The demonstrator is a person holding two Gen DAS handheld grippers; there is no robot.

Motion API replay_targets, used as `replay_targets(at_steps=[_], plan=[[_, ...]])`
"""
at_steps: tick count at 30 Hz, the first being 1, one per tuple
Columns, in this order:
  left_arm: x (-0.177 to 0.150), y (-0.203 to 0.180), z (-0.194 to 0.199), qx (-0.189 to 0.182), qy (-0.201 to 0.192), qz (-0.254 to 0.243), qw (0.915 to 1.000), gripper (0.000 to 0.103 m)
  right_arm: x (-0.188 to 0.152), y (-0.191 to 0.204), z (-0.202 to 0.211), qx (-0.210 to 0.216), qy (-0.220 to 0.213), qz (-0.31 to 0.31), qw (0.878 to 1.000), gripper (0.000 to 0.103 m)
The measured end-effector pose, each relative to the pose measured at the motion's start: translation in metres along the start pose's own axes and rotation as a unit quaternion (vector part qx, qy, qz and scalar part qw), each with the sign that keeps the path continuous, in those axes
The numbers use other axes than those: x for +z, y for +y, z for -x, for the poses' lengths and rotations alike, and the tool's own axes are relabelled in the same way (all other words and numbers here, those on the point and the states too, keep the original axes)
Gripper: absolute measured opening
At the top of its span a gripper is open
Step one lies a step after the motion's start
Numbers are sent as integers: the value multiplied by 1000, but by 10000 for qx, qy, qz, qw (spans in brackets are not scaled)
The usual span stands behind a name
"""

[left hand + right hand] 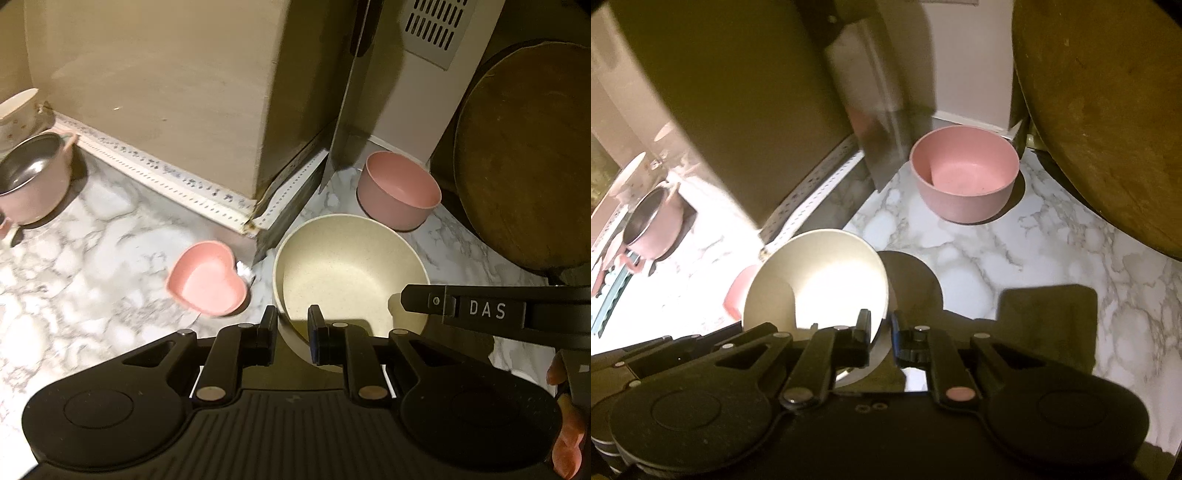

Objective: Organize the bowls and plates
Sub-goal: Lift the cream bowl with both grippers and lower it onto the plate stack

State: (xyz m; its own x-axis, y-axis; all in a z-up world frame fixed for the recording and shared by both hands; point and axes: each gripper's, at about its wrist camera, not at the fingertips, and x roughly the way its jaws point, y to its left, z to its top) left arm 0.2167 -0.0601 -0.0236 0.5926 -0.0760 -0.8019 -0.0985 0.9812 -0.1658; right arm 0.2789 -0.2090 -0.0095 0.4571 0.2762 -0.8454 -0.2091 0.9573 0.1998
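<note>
Gripping: my left gripper [292,325] is clenched on the near rim of the cream bowl [351,266]; my right gripper [877,332] pinches that bowl's rim on its other side.
Cream bowl: tilted between both my jaws, above the marble counter [1015,251].
Pink bowl [964,173]: at one o'clock from the cream bowl, upright on the counter.
Heart dish [207,278]: at nine o'clock, just beside the cream bowl.
Pot [33,177]: far at ten o'clock.
Cleaver [879,122]: hanging at twelve o'clock.

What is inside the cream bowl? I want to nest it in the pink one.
The cream bowl shows a bare speckled floor, nothing in it. The left hand-held gripper and right hand-held gripper each clamp its rim, covering small stretches. The pink bowl is empty too.
</note>
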Motion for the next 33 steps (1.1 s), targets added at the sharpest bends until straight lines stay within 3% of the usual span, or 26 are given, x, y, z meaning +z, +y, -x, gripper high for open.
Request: replay_targets(at_steps=[18, 33], plan=[[-53, 62, 83, 267, 10, 118, 9996, 17, -52, 73, 45, 368, 20, 288, 9989, 10], [-110, 122, 116, 660, 310, 356, 9967, 17, -105, 140, 36, 632, 407, 621, 9952, 10]])
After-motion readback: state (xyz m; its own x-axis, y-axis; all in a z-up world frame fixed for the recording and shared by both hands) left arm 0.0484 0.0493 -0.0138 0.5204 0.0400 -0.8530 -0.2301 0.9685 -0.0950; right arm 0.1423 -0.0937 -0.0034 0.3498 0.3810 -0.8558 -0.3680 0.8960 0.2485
